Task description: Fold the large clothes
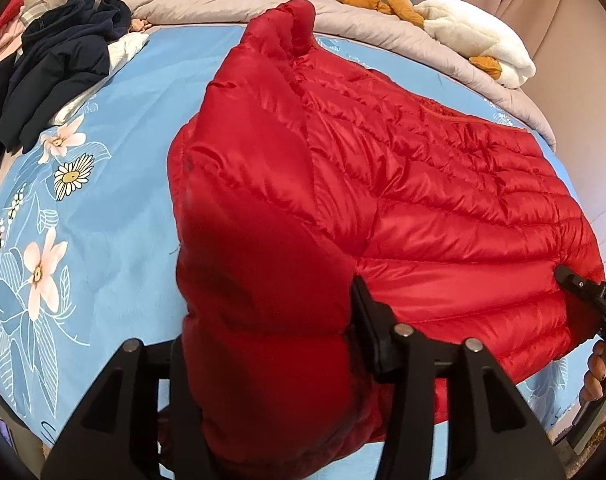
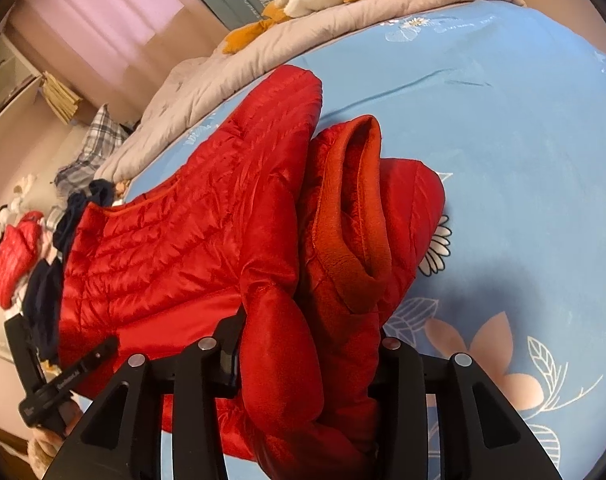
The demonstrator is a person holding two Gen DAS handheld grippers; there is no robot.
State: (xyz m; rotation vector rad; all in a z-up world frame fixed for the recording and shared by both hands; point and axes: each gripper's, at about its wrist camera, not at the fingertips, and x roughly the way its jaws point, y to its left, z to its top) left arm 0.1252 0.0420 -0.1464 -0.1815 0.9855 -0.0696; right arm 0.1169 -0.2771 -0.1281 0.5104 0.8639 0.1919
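Red puffer jacket (image 1: 423, 184) lies partly folded on the bed's blue floral sheet (image 1: 115, 208). Left gripper (image 1: 271, 344) and right gripper (image 2: 303, 360) each straddle a bunched red fold; jaws part-open, whether they pinch the fabric I cannot tell.

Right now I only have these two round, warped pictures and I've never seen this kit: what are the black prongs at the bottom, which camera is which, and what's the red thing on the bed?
Each picture comes from a wide-angle camera on a hand-held two-finger gripper, looking along its fingers; no robot arm is involved. The black prongs are those fingers. One view belongs to the left gripper, the other to the right gripper. Each also shows the other gripper at its edge. On the blue flower-print bedsheet lies a shiny red quilted puffer jacket, its fleece-lined hood bunched beside the body. Puffy red fabric sits between both pairs of fingers; whether the pads are pressing it is unclear. Further back: a dark navy garment pile, a grey quilt and a white plush goose.
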